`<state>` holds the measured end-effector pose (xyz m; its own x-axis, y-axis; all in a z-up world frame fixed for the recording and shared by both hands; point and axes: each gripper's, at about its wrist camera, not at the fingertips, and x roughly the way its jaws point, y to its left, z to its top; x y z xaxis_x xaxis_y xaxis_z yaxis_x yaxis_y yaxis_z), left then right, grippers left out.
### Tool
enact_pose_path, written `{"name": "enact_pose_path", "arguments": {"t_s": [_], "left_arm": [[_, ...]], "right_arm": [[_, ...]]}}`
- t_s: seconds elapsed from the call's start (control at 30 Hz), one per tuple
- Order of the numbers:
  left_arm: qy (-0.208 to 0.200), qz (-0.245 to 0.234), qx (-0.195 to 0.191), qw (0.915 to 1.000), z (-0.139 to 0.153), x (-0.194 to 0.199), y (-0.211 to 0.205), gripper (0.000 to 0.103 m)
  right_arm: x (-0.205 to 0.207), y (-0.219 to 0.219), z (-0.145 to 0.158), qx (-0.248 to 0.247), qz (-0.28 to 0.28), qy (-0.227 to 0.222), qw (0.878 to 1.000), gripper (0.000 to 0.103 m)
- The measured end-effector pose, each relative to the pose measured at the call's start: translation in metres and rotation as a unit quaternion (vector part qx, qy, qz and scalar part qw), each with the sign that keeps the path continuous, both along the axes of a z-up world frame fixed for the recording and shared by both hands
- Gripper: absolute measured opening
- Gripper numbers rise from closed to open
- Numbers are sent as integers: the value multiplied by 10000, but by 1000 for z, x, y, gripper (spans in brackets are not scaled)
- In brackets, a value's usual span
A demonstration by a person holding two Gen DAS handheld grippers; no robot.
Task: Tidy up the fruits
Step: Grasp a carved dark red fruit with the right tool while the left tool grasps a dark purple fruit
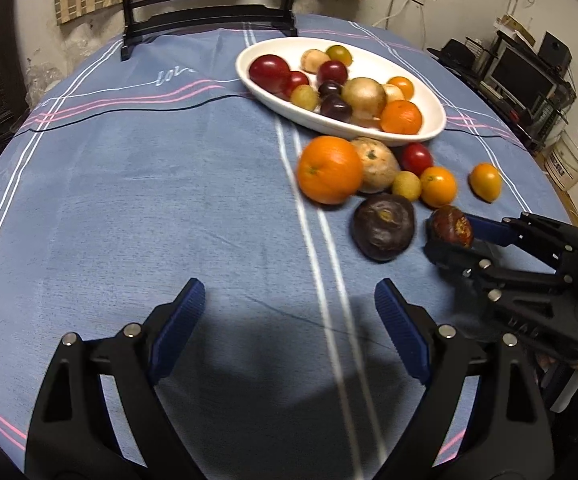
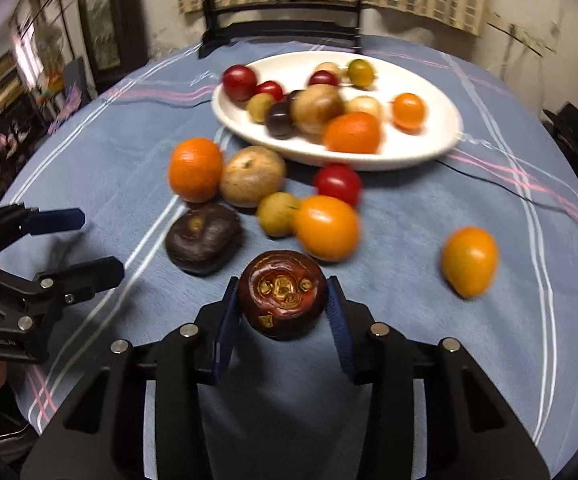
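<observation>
The right gripper (image 2: pixel 283 312) clamps a dark red-brown fruit (image 2: pixel 283 294) between its blue pads, just on the near side of the loose fruit that lies in front of the white oval dish (image 2: pixel 441 136). The right wrist view shows the fruit's flat face with gold-coloured marks and both pads pressed to its sides; in the left wrist view the same fruit (image 1: pixel 451 226) appears only as a small dark lump at the tip of the right gripper (image 1: pixel 445 236), and whether it is lifted off the blue striped cloth of the table (image 1: pixel 169 200) cannot be told. The left gripper (image 1: pixel 289 308) hangs with its jaws wide apart and nothing between them, well short of the dish, over bare cloth; the right wrist view catches it from the side at the left edge (image 2: pixel 89 244), also spread. In front of the dish lie a large orange (image 1: pixel 331 170), a tan fruit (image 1: pixel 375 164) touching it, a small red fruit (image 1: pixel 417 159), a small yellow-green fruit (image 1: pixel 407 186), a small orange fruit (image 1: pixel 437 186), a dark purple wrinkled fruit (image 1: pixel 385 226) and, off to the right of the dish, a lone orange-yellow fruit (image 1: pixel 485 182). The dish itself holds a heap of red, purple, tan and orange fruit. Behind the dish stands a dark wooden stand (image 1: pixel 209 12).
</observation>
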<state>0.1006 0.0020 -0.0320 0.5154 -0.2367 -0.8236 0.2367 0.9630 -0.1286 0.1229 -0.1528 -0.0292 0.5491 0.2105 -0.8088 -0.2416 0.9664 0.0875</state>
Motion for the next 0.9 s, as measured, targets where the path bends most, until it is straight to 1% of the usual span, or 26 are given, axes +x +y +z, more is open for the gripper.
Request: {"name": "enact_pose_path", "arguments": {"t_s": [0.1,0.17,0.23,0.33,0.47,0.5,0.57,0.6,0.7,0.73,0.77,0.8,0.83,0.9], "left_arm": [[-23,-189,-15,9998,2,-2,-14,89],[-18,-245,-7,9997,2,-3,-22,89],[31,-338,-33,9994,2,-2,-35,88],[80,-413,-26,9991,0,0,-48,88],[177,-369,38,9992,-2,11,-70,87],[188,-335,78,9992,-3,12,-73,86],[308,-277,102,9991,-7,19,-80,75],[393,-241,117,9989,-10,22,-81,73],[342,-148,202,9991,-11,26,-85,72],[304,-132,247,9991,-11,26,-86,70],[221,-88,342,9991,-12,26,-87,66],[142,-22,445,9989,-12,27,-87,52],[73,34,474,9988,-12,27,-85,45],[119,104,318,9994,-10,28,-78,45]], "right_arm": [[-11,-27,1,236,-227,9,9995,43],[-20,-46,0,274,-460,-20,9986,43],[-26,-58,-1,349,-578,-24,9977,43],[-34,-70,-2,397,-654,-78,9970,43],[-42,-78,1,507,-652,-206,9964,43],[-44,-79,1,538,-648,-225,9962,43],[-46,-83,1,626,-631,-240,9958,43],[-47,-84,1,675,-615,-236,9955,43],[-49,-87,2,801,-580,-248,9948,43],[-49,-89,2,839,-582,-245,9945,43],[-50,-90,3,876,-582,-243,9942,43],[-49,-90,3,885,-582,-246,9941,43],[-49,-89,3,891,-581,-251,9940,43],[-49,-89,2,888,-579,-245,9941,43]]}}
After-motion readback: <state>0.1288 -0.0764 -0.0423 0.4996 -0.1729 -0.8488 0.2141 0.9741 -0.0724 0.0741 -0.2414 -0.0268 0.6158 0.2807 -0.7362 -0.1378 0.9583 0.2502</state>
